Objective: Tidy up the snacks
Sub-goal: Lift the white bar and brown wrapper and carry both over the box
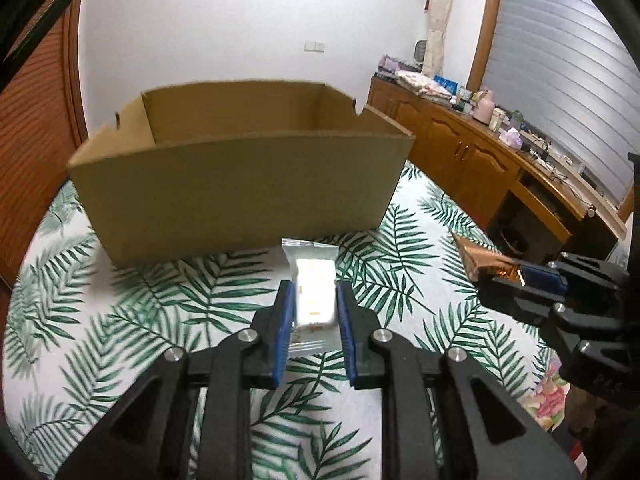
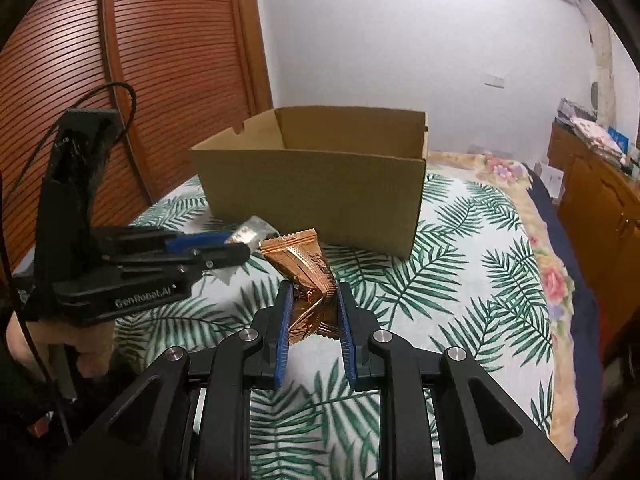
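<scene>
An open cardboard box (image 1: 240, 184) stands on the leaf-print cloth just ahead of both grippers; it also shows in the right wrist view (image 2: 316, 196). My left gripper (image 1: 314, 292) is shut on a white snack packet (image 1: 314, 284), held above the cloth just short of the box's near wall. My right gripper (image 2: 312, 292) is shut on a copper foil snack packet (image 2: 306, 268), also before the box. The right gripper shows at the right of the left wrist view (image 1: 516, 276) with the copper packet (image 1: 480, 258). The left gripper shows at the left of the right wrist view (image 2: 236, 244).
The leaf-print cloth (image 1: 400, 248) covers a bed, with a floral blanket (image 2: 552, 276) along its right edge. A wooden louvred door (image 2: 140, 80) stands at the left. A wooden cabinet (image 1: 472, 152) with clutter on top runs along the right wall.
</scene>
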`<state>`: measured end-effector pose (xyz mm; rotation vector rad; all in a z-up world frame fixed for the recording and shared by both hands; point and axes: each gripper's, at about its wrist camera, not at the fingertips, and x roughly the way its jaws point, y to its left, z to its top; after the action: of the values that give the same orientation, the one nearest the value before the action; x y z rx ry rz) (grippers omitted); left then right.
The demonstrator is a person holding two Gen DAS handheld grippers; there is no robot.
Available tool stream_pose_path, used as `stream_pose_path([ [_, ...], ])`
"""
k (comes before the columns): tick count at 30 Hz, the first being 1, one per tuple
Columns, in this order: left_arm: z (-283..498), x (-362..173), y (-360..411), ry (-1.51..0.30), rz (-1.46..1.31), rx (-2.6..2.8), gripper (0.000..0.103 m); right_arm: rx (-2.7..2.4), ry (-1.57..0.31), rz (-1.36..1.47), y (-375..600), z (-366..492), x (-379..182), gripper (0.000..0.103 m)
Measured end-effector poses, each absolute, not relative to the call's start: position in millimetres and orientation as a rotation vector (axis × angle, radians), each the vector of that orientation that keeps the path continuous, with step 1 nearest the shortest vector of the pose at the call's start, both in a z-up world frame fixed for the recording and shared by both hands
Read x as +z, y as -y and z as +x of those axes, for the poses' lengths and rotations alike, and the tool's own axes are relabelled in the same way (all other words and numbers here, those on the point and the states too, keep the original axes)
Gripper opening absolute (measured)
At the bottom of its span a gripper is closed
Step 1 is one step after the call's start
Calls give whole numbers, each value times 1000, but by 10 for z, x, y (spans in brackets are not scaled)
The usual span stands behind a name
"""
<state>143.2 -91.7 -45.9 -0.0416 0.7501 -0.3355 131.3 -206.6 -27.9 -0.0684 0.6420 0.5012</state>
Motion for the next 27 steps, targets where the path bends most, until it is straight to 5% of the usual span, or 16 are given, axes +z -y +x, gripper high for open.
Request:
stream_pose_path([
  [27,1194,132,834,-643,-14,-370,19,418,-585,-30,2174,1115,183,20],
])
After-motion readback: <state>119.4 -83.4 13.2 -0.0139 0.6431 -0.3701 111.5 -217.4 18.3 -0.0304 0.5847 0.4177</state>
